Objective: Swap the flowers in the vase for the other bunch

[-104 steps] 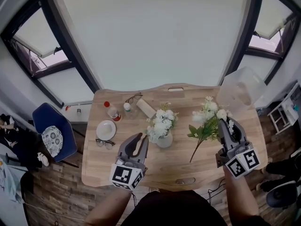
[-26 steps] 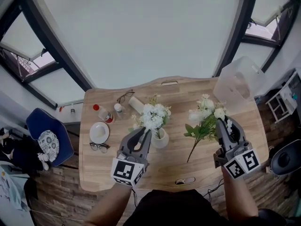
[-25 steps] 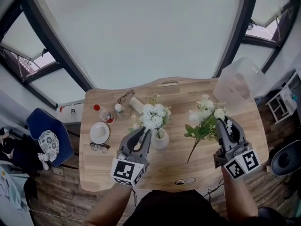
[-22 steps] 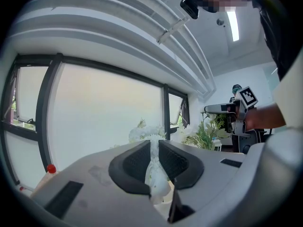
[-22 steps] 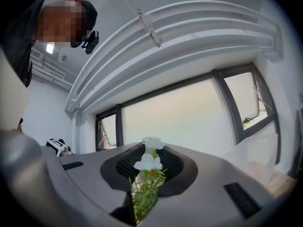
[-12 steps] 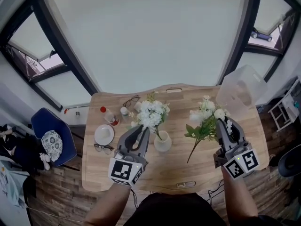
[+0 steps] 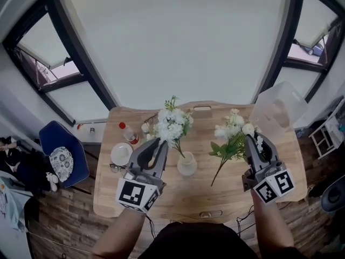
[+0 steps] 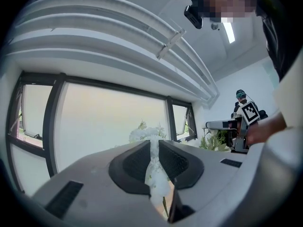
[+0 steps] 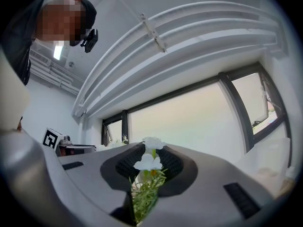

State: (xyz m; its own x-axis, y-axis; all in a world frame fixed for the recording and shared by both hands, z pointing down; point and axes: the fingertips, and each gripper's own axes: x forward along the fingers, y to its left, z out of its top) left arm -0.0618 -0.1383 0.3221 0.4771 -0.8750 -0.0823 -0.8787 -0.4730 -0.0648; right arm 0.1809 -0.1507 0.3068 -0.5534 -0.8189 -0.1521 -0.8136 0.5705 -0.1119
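The grey plastic left gripper [image 7: 160, 147], its marker cube nearest the person, has its jaws pressed together on the first bunch [image 7: 171, 124], round white blossoms on thin green stems. The left gripper view shows ribbed black pads pinching white petals and a stem with almost no gap. The head view does not show this contact. The grey plastic right gripper [image 7: 250, 142] has its jaws clamped on the second bunch [image 7: 233, 134], flat white flowers with feathery green leaves. The right gripper view shows foliage filling the gap between the pads.

The small rounded white vase [image 7: 187, 164] stands upright on the pale wooden counter [image 7: 232, 196], between the two grippers. The first bunch is tilted, with its blossoms toward the far left and its stem end at the vase mouth. Whether that end is inside cannot be told. The long stem of the second bunch slants toward the near left and ends apart from the vase, on its right.

Farther left lie dark-framed spectacles [image 7: 116, 168], a round white plate [image 7: 121, 154] and a clear red-capped bottle [image 7: 128, 134]. A translucent plastic container [image 7: 277, 109] occupies the far right corner.
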